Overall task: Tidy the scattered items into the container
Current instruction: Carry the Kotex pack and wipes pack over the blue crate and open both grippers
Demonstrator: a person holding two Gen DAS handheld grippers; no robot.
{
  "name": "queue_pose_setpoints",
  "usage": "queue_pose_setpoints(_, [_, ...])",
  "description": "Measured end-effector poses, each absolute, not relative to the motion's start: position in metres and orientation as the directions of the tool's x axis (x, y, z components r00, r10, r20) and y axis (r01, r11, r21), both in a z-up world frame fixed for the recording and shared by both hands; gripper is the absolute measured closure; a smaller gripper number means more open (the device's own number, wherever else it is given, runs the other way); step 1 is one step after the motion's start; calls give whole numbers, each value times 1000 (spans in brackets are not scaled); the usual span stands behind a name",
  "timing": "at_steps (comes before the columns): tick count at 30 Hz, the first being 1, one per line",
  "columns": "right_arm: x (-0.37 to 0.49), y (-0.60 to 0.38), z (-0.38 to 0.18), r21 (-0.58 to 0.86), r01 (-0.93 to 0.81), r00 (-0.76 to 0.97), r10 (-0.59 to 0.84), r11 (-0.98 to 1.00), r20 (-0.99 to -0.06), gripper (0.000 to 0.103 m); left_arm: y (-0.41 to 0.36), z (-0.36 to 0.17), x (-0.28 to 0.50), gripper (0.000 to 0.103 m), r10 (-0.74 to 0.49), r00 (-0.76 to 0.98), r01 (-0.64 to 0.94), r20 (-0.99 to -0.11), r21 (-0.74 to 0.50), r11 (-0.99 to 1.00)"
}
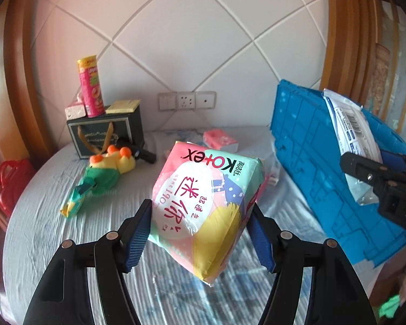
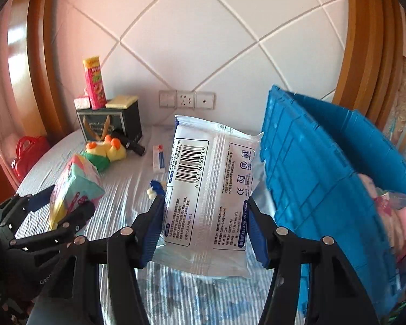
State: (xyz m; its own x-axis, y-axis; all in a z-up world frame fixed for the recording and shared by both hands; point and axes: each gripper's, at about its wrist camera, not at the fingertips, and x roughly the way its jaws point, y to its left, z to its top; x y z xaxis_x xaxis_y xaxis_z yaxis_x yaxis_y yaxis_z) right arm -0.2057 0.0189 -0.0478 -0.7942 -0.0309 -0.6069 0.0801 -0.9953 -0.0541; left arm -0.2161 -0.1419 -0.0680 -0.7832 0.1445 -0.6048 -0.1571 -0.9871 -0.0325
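My left tongs (image 1: 200, 233) clamp a pastel Kotex pack (image 1: 203, 203) (pink, mint and yellow, its print upside down), lifted above the bed (image 1: 54, 230). My right tongs (image 2: 203, 226) pinch a clear wipes packet (image 2: 211, 189) with its barcode facing me, just left of the blue crate (image 2: 324, 176). Ahead of both lies a rumpled grey striped sheet; beyond it stands a white quilted headboard (image 2: 203, 40) framed in wood.

Wall sockets (image 1: 187, 100) — wooden frame (image 2: 365, 40)
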Motion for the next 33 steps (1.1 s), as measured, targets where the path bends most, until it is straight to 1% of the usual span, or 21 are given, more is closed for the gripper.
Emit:
queue_pose_setpoints(6, [-178, 100, 1, -73, 5, -856, 34, -997, -515, 47, -64, -27, -201, 36, 208, -832, -220, -515, -38, -975])
queue_pose_setpoints(12, [-160, 214, 18, -116, -57, -875, 106, -992, -473, 47, 50, 2, -185, 36, 260, -858, -265, -443, -53, -963])
queue_pose_setpoints(16, [-151, 292, 12, -125, -78, -868, 130, -989, -480, 46, 128, 6, -177, 36, 283, -845, -291, -454, -54, -955])
queue_pose_setpoints(19, [-154, 337, 0, -138, -71, -851, 132, -988, -509, 47, 175, 2, -169, 36, 282, -839, -293, -465, -52, -955])
queue_pose_setpoints(22, [-161, 368, -14, -126, -57, -834, 117, -990, -540, 47, 211, 0, -165, 36, 279, -829, -299, -484, -39, -954])
queue_pose_setpoints(28, [-164, 401, -25, -87, -43, -827, 84, -995, -556, 47, 252, -3, -161, 35, 232, -837, -274, -496, 11, -962])
queue_pose_setpoints(30, [-165, 406, -28, -83, -36, -824, 76, -996, -561, 44, 257, -5, -161, 34, 223, -834, -265, -505, 10, -964])
queue_pose_setpoints(31, [-166, 408, -28, -83, -38, -823, 78, -996, -562, 38, 259, -7, -161, 33, 219, -831, -262, -511, 13, -965])
queue_pose_setpoints(32, [-167, 410, -29, -82, -42, -823, 81, -996, -562, 27, 261, -8, -160, 31, 217, -831, -262, -513, 16, -965])
queue_pose_setpoints(33, [-167, 413, -29, -79, -48, -824, 84, -996, -561, 21, 262, -8, -159, 26, 210, -833, -258, -512, 23, -966])
